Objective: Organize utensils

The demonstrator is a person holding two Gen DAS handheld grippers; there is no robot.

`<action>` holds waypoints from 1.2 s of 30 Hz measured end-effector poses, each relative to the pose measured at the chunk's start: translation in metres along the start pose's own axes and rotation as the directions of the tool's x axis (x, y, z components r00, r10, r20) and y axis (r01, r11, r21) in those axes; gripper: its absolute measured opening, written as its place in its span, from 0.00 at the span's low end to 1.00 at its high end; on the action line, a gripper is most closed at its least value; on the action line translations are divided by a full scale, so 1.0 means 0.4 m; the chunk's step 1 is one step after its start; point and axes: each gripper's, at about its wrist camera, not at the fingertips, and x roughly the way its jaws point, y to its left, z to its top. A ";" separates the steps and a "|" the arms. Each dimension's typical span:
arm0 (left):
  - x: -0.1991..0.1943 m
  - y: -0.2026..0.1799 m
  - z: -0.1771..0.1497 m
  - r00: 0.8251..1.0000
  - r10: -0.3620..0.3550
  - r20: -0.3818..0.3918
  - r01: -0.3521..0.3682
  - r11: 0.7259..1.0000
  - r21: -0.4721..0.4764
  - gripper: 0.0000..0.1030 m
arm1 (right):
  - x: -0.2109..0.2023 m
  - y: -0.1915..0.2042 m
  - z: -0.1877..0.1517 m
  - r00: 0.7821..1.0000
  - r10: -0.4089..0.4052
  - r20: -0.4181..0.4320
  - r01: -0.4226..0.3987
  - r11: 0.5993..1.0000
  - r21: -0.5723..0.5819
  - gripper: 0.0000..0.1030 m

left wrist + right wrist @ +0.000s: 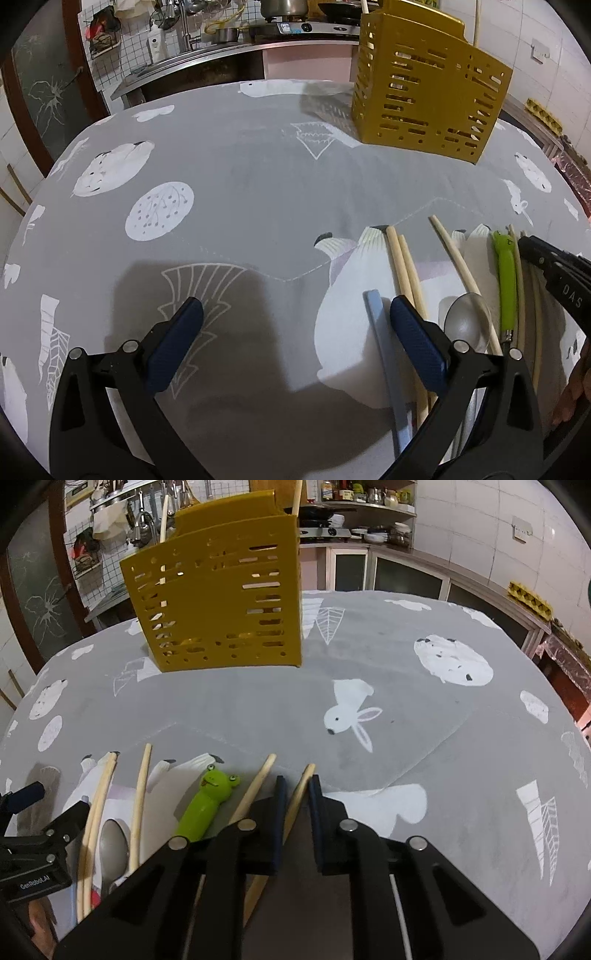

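A yellow slotted utensil holder [424, 99] [218, 602] stands at the far side of the table, with chopsticks [295, 496] sticking out of it. Several wooden chopsticks [402, 266] [142, 794], a metal spoon [467, 325] [112, 843], a green frog-handled utensil [506, 280] [208, 805] and a blue utensil handle [384, 354] lie near the front. My left gripper [295, 314] is open and empty above the cloth, left of the utensils. My right gripper [297, 786] is shut on a wooden chopstick [301, 794] lying among the utensils.
The table has a grey cloth [258, 177] [424, 720] with white prints. A kitchen counter with a sink and stove [229, 40] runs behind it. Cabinets [406, 572] stand at the back right.
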 end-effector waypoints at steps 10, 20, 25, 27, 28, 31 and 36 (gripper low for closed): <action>-0.020 -0.035 -0.016 1.000 -0.027 0.008 0.027 0.999 0.039 0.69 | -0.012 -0.019 -0.017 0.999 0.047 0.003 -0.047 0.999 0.013 0.12; -0.026 -0.078 -0.010 0.998 -0.060 0.001 0.060 0.995 0.079 0.40 | 0.006 -0.021 -0.006 0.998 0.066 0.005 -0.066 0.995 0.071 0.12; -0.025 -0.090 -0.004 0.998 -0.058 -0.018 0.059 0.995 0.083 0.20 | 0.021 -0.002 0.014 1.000 0.024 0.000 -0.024 0.998 0.066 0.10; -0.022 -0.087 0.001 0.998 -0.055 -0.026 0.057 0.996 0.074 0.14 | 0.021 0.001 0.017 1.000 0.020 0.001 -0.020 0.998 0.064 0.09; -0.021 -0.082 0.003 0.998 -0.057 -0.031 0.059 0.996 0.068 0.10 | 0.019 -0.002 0.016 1.000 0.025 0.004 -0.025 0.997 0.067 0.09; -0.019 -0.070 0.006 0.996 -0.078 -0.038 0.080 0.996 0.047 0.09 | 0.013 -0.010 0.013 0.999 0.043 0.006 -0.043 0.996 0.078 0.09; -0.018 -0.076 0.005 0.997 -0.065 -0.029 0.067 0.996 0.058 0.09 | 0.005 -0.007 0.011 0.998 0.057 0.019 -0.058 0.996 0.074 0.08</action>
